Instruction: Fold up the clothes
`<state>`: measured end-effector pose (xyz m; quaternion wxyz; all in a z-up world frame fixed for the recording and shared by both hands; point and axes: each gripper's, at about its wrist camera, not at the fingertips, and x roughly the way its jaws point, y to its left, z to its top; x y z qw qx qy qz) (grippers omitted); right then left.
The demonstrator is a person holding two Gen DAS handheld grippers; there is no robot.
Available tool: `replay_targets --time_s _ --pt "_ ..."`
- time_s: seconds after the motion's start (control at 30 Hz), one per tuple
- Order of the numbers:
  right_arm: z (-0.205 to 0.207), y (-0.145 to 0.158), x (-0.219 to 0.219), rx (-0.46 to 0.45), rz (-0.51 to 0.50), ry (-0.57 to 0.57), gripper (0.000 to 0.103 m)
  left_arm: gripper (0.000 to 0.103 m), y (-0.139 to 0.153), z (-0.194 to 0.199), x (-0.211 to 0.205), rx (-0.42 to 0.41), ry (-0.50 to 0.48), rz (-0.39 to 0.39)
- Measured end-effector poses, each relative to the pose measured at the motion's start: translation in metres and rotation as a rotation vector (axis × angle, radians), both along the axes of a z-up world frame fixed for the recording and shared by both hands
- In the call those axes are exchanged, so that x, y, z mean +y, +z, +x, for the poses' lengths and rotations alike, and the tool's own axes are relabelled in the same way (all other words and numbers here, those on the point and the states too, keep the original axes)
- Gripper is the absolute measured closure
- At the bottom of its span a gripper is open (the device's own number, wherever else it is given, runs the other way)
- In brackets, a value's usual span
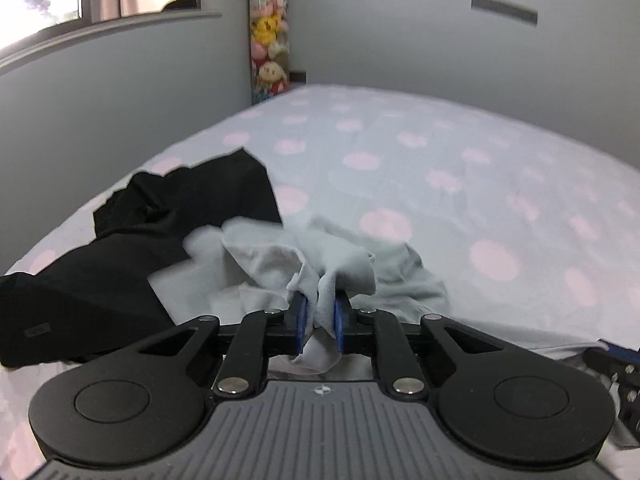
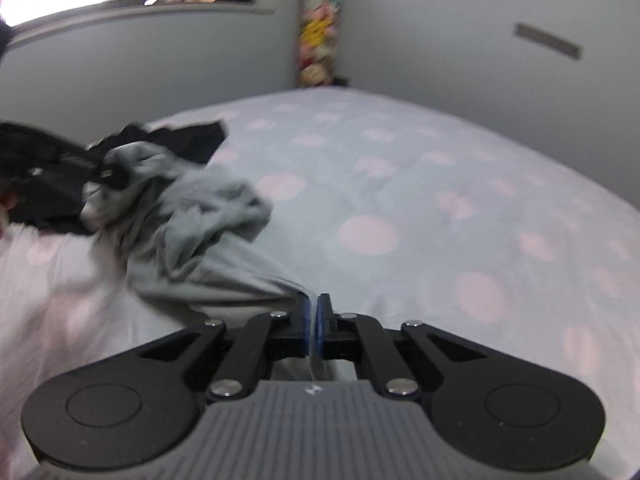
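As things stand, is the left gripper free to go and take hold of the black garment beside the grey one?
Probably not yet. The left gripper is shut on a bunch of the grey garment, so it would have to let go first. The black garment lies close by on the bed, uncovered on top.

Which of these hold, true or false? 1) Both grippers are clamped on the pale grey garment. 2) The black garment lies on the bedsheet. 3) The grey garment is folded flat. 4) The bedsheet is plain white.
1) True: the left gripper and the right gripper each pinch the crumpled pale grey cotton garment.
2) True: the black fabric garment rests on the dotted bedsheet, partly under the grey one.
3) False: it is bunched and wrinkled.
4) False: it is pale blue with pink dots.
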<state>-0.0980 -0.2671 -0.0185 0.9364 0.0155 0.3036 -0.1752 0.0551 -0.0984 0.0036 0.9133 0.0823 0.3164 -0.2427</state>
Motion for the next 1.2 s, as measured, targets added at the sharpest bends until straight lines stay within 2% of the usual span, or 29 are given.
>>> replay_targets --time_s 0.17,0.43,0.63,0.77,0.83,1.0,1.03,1.07,1.2 --pt "-0.06 0.029 -0.023 -0.036 -0.022 -0.156 0.099 0.092 0.035 -0.042 0.012 -0.031 -0.025 -0.075" --pt "-0.163 0.063 -0.072 -0.088 -0.071 -0.479 0.099 0.092 0.039 -0.062 0.032 -0.009 0.04 -0.045" --pt "-0.213 0.051 -0.094 -0.07 -0.031 -0.653 0.099 0.092 0.041 -0.075 0.047 0.009 0.091 -0.018" --pt "-0.219 0.024 -0.099 0.0 0.003 -0.685 0.098 0.091 0.027 -0.071 0.057 0.077 0.13 0.008" --pt "-0.217 0.014 -0.099 0.025 0.02 -0.678 0.097 0.088 0.021 -0.071 0.058 0.084 0.134 0.03" --pt "-0.217 0.015 -0.093 -0.033 -0.004 -0.633 0.089 0.074 0.02 -0.076 0.062 0.073 0.125 0.015" --pt "-0.217 0.015 -0.09 -0.042 -0.009 -0.622 0.086 0.066 0.021 -0.079 0.063 0.066 0.119 0.012" --pt "-0.218 0.014 -0.087 -0.051 -0.014 -0.611 0.078 0.057 0.022 -0.081 0.063 0.059 0.114 0.009" --pt "-0.216 0.015 -0.078 -0.076 -0.018 -0.534 0.07 0.056 0.023 -0.093 0.054 0.046 0.02 0.006"
